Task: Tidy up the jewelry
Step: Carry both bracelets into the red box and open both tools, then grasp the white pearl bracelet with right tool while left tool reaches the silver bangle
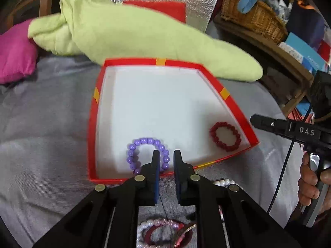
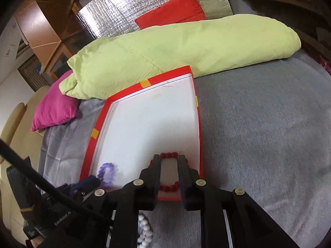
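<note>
A home bedroom — grey bedspread point(image 2: 258, 124), pillows point(image 2: 175, 51), wicker basket point(image 1: 254, 18).

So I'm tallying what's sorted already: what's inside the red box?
Inside the red box lie a purple bead bracelet and a dark red bead bracelet, near its front edge. The left tongs cover part of the purple one.

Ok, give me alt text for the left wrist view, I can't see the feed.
The left gripper, fingers slightly apart and empty, hovers over the near edge of a red box holding a purple bead bracelet and a dark red bead bracelet. White and pink bead jewelry lies on the grey cover below; the right gripper enters at right.
</note>
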A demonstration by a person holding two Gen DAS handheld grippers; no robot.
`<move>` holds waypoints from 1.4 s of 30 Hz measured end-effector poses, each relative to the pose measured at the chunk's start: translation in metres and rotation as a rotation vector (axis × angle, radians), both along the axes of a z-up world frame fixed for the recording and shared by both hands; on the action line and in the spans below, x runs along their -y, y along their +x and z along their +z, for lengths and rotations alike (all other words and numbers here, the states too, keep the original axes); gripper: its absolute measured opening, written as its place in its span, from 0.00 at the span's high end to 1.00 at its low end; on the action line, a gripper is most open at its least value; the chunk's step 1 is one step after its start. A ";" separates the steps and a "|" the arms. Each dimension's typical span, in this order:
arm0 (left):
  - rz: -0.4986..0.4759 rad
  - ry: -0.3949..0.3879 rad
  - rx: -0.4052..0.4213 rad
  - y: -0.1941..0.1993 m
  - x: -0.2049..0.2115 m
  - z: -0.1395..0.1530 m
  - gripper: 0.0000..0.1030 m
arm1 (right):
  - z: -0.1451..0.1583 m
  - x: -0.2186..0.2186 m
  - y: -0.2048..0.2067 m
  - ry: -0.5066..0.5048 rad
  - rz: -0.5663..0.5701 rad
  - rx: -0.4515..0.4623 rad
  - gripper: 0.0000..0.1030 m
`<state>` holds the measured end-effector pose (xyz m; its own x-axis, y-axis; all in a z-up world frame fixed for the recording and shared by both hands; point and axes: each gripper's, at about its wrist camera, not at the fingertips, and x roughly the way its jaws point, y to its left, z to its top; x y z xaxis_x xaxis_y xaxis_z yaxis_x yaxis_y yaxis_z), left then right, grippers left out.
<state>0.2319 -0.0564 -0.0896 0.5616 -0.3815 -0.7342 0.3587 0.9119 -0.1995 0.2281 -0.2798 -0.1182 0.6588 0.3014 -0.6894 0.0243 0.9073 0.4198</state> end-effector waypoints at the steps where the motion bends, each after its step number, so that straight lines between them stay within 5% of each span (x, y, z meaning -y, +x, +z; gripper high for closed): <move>1: -0.005 0.003 0.028 -0.007 -0.003 0.006 0.73 | 0.001 0.000 -0.005 0.003 0.013 -0.005 0.82; 4: -0.025 0.006 0.071 -0.024 -0.014 0.015 0.62 | -0.002 -0.004 -0.019 0.035 0.068 -0.043 0.82; 9: -0.131 0.028 0.074 -0.050 -0.021 0.014 0.62 | -0.020 -0.014 -0.038 0.104 0.187 -0.156 0.82; 18: -0.275 0.067 0.042 -0.073 -0.015 -0.002 0.62 | -0.051 -0.030 -0.029 0.195 0.199 -0.303 0.80; 33: -0.384 0.160 0.043 -0.074 0.015 -0.017 0.62 | -0.060 -0.027 -0.018 0.220 0.152 -0.337 0.80; 39: -0.404 0.185 0.054 -0.076 0.021 -0.019 0.75 | -0.062 -0.039 -0.017 0.209 0.186 -0.339 0.80; 42: -0.403 0.197 0.051 -0.075 0.021 -0.020 0.83 | -0.060 -0.043 -0.018 0.175 0.192 -0.319 0.88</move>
<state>0.1569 -0.0774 -0.1099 0.4338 -0.4332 -0.7900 0.6981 0.7159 -0.0093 0.2104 -0.2371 -0.1783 0.3403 0.5285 -0.7778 0.0156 0.8238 0.5666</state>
